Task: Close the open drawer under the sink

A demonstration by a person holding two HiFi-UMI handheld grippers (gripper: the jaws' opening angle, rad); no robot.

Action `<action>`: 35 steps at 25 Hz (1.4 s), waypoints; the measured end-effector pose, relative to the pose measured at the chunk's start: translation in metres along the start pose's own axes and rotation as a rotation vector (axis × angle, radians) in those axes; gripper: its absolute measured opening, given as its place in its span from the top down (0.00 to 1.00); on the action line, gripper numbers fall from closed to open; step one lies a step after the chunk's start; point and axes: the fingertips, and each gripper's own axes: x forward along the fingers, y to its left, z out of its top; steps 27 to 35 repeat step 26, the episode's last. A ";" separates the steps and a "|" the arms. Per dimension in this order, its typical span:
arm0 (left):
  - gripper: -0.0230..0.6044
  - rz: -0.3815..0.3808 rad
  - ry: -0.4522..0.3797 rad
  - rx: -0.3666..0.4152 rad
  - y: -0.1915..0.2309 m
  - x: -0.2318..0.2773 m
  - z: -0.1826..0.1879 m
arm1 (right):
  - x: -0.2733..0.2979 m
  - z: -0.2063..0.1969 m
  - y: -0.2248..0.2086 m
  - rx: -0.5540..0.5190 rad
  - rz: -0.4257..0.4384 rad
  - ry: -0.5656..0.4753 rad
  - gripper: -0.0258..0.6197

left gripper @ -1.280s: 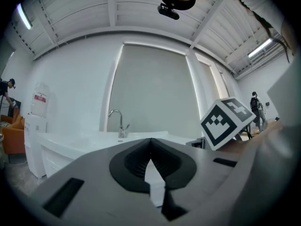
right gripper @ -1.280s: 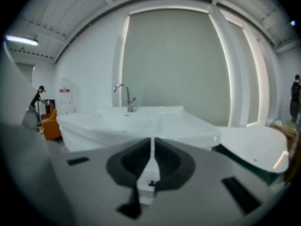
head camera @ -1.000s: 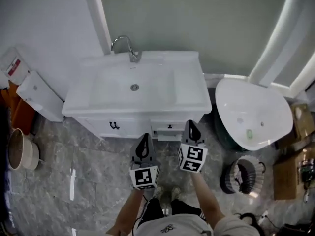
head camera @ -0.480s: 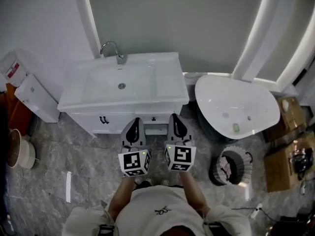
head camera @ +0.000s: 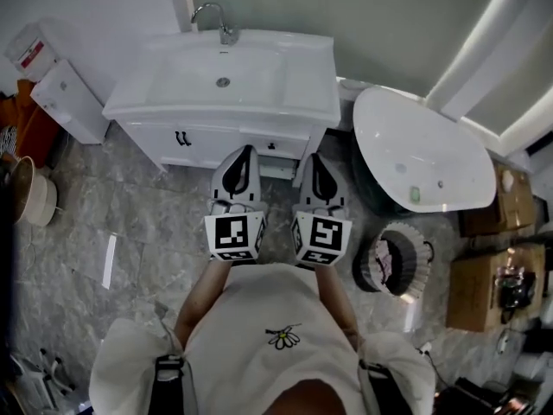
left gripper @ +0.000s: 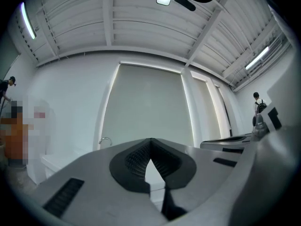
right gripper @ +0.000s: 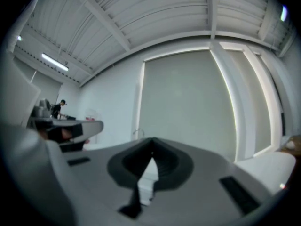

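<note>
Closest in, a person's white shirt fills the bottom of the head view, and just ahead of it the left gripper [head camera: 248, 150] and the right gripper [head camera: 314, 157] are held side by side, well apart from everything. Each gripper's own view shows its fingers clenched tip to tip with nothing between them. Below them lies the grey marbled floor [head camera: 147, 223]. Between the two grippers, low on the right half of the white cabinet [head camera: 155, 137], the drawer [head camera: 278, 170] appears to jut out slightly; the gripper bodies cover its sides. Above it sits the sink [head camera: 276, 72] with its faucet [head camera: 218, 17] at the back wall. To the right stand a white oval tub [head camera: 423, 158], a round basket [head camera: 396, 262] and cardboard boxes [head camera: 484, 288]; to the left, a white box [head camera: 69, 102] and a round tub-like pot [head camera: 30, 193].
</note>
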 end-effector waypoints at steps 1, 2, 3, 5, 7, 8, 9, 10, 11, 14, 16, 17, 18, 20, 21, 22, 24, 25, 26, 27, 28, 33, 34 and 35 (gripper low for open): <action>0.93 0.010 -0.003 0.010 0.002 -0.002 0.001 | -0.001 -0.001 0.002 -0.013 -0.001 0.002 0.91; 0.93 0.019 0.000 0.014 0.003 -0.005 -0.001 | -0.004 -0.003 0.005 -0.025 0.000 0.005 0.91; 0.93 0.029 0.006 0.009 0.004 -0.008 -0.003 | -0.007 -0.006 0.008 -0.033 0.006 0.012 0.91; 0.93 0.049 0.013 -0.005 0.005 -0.015 -0.008 | -0.010 -0.012 0.014 -0.037 0.030 0.028 0.91; 0.93 0.072 0.009 -0.002 0.007 -0.019 -0.008 | -0.012 -0.018 0.018 -0.039 0.053 0.041 0.91; 0.93 0.083 0.004 0.001 0.008 -0.021 -0.007 | -0.012 -0.019 0.019 -0.041 0.061 0.042 0.91; 0.93 0.093 -0.002 0.003 0.009 -0.022 -0.007 | -0.011 -0.019 0.020 -0.043 0.066 0.038 0.91; 0.93 0.101 -0.006 0.004 0.010 -0.022 -0.006 | -0.011 -0.019 0.020 -0.044 0.070 0.034 0.91; 0.93 0.107 -0.007 0.006 0.010 -0.023 -0.007 | -0.011 -0.020 0.020 -0.044 0.072 0.034 0.91; 0.93 0.127 0.003 0.000 0.013 -0.028 -0.010 | -0.012 -0.026 0.019 -0.037 0.072 0.059 0.91; 0.93 0.140 0.015 -0.005 0.015 -0.030 -0.014 | -0.013 -0.028 0.019 -0.029 0.077 0.063 0.91; 0.93 0.142 0.017 -0.003 0.015 -0.030 -0.015 | -0.013 -0.030 0.019 -0.027 0.080 0.068 0.91; 0.93 0.143 0.018 0.000 0.015 -0.030 -0.016 | -0.013 -0.033 0.019 -0.027 0.084 0.079 0.91; 0.93 0.145 0.028 0.002 0.015 -0.029 -0.019 | -0.013 -0.039 0.021 -0.033 0.091 0.096 0.91; 0.93 0.146 0.029 0.002 0.016 -0.029 -0.019 | -0.012 -0.039 0.022 -0.035 0.094 0.095 0.91; 0.93 0.147 0.027 0.002 0.016 -0.029 -0.018 | -0.011 -0.040 0.022 -0.036 0.097 0.094 0.91; 0.93 0.147 0.018 0.007 0.015 -0.028 -0.016 | -0.011 -0.041 0.023 -0.037 0.104 0.094 0.91; 0.93 0.147 0.012 0.010 0.015 -0.028 -0.015 | -0.011 -0.042 0.023 -0.038 0.107 0.097 0.91; 0.93 0.146 0.006 0.013 0.014 -0.028 -0.014 | -0.011 -0.043 0.024 -0.041 0.111 0.101 0.91; 0.93 0.146 0.006 0.013 0.014 -0.028 -0.014 | -0.011 -0.043 0.024 -0.041 0.111 0.101 0.91; 0.93 0.146 0.006 0.013 0.014 -0.028 -0.014 | -0.011 -0.043 0.024 -0.041 0.111 0.101 0.91; 0.93 0.146 0.006 0.013 0.014 -0.028 -0.014 | -0.011 -0.043 0.024 -0.041 0.111 0.101 0.91; 0.93 0.146 0.006 0.013 0.014 -0.028 -0.014 | -0.011 -0.043 0.024 -0.041 0.111 0.101 0.91; 0.93 0.146 0.006 0.013 0.014 -0.028 -0.014 | -0.011 -0.043 0.024 -0.041 0.111 0.101 0.91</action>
